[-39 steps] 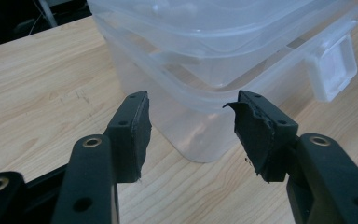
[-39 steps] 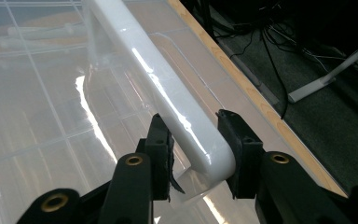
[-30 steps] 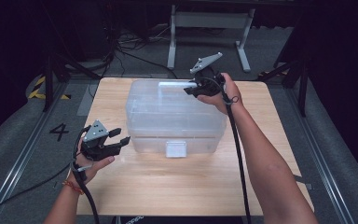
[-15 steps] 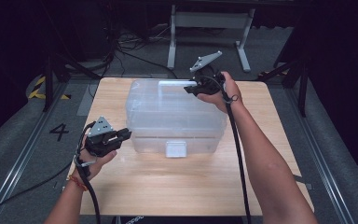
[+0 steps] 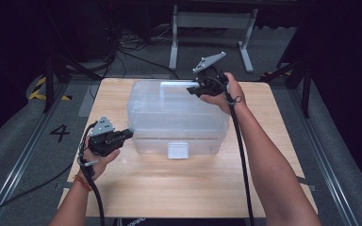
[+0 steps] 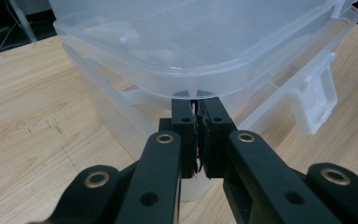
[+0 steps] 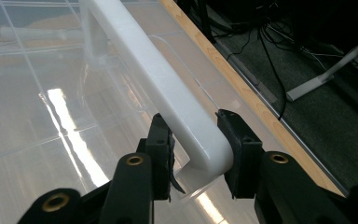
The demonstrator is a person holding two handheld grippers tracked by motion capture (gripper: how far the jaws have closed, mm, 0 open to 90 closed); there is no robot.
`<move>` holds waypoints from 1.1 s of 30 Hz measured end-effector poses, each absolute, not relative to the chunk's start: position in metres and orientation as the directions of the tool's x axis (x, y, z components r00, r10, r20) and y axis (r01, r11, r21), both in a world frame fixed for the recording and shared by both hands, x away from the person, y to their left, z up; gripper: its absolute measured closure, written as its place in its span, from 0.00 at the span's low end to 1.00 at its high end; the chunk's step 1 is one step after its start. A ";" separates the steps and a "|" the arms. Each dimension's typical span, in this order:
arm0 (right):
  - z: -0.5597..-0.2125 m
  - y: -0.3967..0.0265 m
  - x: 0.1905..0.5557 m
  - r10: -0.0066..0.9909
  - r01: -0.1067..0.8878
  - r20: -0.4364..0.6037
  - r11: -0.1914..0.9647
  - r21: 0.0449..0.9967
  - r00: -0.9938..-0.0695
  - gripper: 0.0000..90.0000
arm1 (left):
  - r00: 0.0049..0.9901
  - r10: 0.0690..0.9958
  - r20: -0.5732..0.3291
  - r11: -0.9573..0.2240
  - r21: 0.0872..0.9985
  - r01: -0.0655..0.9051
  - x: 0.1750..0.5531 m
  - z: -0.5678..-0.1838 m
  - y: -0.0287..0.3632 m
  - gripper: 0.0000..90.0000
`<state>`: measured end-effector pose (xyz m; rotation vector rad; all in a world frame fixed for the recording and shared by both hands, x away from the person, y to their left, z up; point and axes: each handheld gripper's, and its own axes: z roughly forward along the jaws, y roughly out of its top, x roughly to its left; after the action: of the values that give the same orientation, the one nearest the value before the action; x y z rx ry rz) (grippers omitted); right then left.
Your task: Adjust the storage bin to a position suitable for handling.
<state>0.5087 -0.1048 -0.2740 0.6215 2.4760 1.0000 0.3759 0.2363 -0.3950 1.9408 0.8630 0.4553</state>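
Since a second ago left gripper (image 5: 128, 133) has moved in to the box (image 5: 176, 115) corner, jaws pressed together under its lid rim. Box sits mid-table (image 5: 136, 197), long axis left-right, latch (image 5: 177, 150) facing the person. Right gripper (image 7: 193, 156) pinches the handle (image 7: 158, 79). Judged step: securing; next, a steady lift

Right claw (image 7: 196, 149) clamps the box's white handle (image 7: 168, 93).

Digit "4" (image 5: 59, 133) on grey floor left of table
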 end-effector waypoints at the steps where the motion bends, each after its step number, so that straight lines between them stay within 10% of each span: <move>1: -0.274 -0.105 0.508 0.538 0.255 -0.188 0.642 0.723 -0.822 0.75 | 0.685 0.728 -0.035 -0.317 0.868 0.381 0.376 -0.395 0.237 0.97; 33: -0.273 -0.226 0.459 0.670 0.261 -0.189 0.511 0.819 -0.718 0.70 | 0.675 0.738 -0.009 -0.333 0.864 0.376 0.375 -0.389 0.236 0.98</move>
<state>0.4592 -0.2263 -0.2735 0.7608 2.2652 1.1105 0.3747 0.2356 -0.3892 1.9520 0.8664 0.4869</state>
